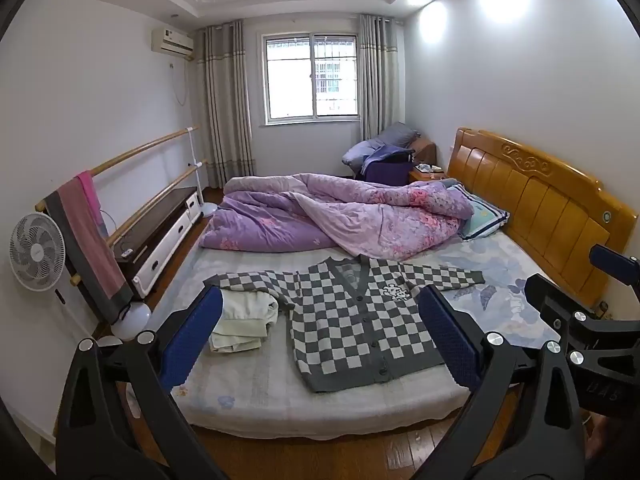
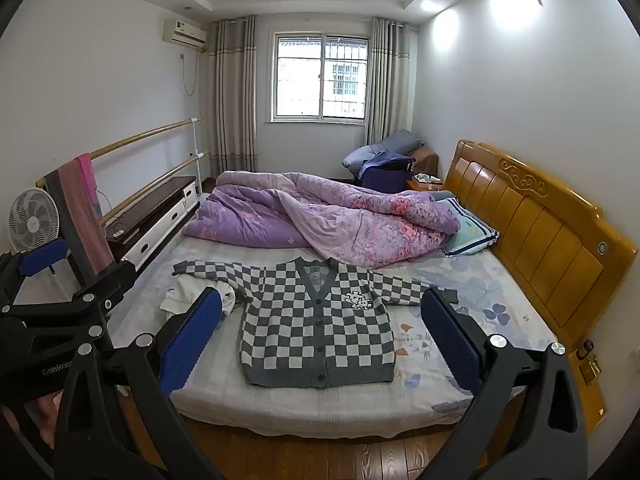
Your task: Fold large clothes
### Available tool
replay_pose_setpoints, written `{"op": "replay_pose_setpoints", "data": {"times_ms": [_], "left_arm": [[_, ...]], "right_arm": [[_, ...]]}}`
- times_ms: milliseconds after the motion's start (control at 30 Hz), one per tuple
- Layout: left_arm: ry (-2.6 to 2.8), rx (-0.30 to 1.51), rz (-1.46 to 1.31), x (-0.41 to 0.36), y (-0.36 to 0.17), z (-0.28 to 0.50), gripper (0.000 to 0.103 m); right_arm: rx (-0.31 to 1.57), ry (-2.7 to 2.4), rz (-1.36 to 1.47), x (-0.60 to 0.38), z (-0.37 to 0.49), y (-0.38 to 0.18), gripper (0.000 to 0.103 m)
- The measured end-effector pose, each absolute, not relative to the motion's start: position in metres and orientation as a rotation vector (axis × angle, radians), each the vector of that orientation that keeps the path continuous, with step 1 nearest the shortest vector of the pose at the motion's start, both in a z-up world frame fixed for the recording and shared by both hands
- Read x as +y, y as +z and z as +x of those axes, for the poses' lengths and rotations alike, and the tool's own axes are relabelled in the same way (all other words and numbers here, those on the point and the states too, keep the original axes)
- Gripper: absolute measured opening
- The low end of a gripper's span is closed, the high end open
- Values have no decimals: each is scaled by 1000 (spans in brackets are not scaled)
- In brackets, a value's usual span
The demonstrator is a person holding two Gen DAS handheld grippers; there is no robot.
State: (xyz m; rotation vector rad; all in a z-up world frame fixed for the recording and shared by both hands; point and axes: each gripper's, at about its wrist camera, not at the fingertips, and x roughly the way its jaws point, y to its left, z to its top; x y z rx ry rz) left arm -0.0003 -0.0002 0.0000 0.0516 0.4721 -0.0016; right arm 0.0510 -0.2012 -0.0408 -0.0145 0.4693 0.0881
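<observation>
A grey-and-white checkered cardigan (image 1: 356, 320) lies flat and face up on the bed, sleeves spread out; it also shows in the right wrist view (image 2: 316, 332). Its left sleeve runs behind a folded cream garment (image 1: 244, 322), also seen in the right wrist view (image 2: 192, 294). My left gripper (image 1: 320, 344) is open and empty, held above the bed's near edge, short of the cardigan. My right gripper (image 2: 320, 344) is open and empty too, at the same distance. The right gripper shows at the right edge of the left wrist view (image 1: 576, 320).
A rumpled purple quilt (image 1: 340, 216) and a pillow (image 1: 482, 214) fill the far half of the bed. A wooden headboard (image 1: 540, 200) stands on the right. A fan (image 1: 36, 252), a rail with towels (image 1: 86, 240) and a low cabinet (image 1: 160, 232) line the left side.
</observation>
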Motion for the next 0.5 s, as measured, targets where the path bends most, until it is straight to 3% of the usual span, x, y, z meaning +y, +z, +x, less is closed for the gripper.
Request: {"op": "replay_pose_setpoints", "data": {"times_ms": [500], "left_arm": [[0,477,56,-2,1,-1,98]], "right_arm": [[481,93,-7,-202,51,-43,96]]}}
